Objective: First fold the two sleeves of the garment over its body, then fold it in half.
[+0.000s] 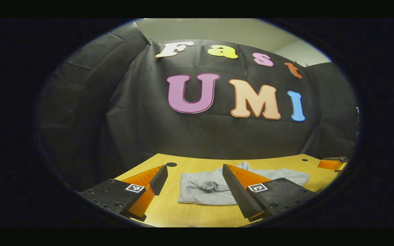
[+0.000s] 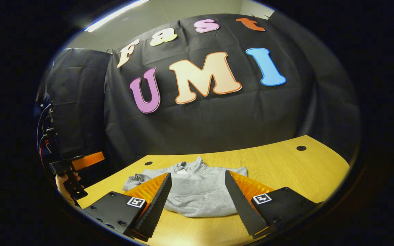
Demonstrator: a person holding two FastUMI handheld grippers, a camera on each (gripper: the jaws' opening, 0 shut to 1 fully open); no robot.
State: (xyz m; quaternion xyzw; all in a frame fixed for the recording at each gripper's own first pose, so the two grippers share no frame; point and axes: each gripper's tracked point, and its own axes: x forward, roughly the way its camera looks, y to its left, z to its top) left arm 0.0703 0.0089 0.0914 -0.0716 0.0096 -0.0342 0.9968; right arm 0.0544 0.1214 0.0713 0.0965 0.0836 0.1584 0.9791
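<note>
Grey garment (image 2: 197, 194) lies folded compactly on the wooden table (image 2: 302, 174).

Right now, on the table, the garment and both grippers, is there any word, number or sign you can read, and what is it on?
No words or numbers can be read.
Square black-and-white markers on the left gripper and right gripper: patterns, no text.
White tag at the grey garment's collar: too small to read.

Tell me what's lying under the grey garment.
The grey garment lies flat on the yellow wooden table, whose bare top shows all around it. Whatever might sit between fabric and table is covered, so it cannot be told. Both grippers, left and right, hover open above.
</note>
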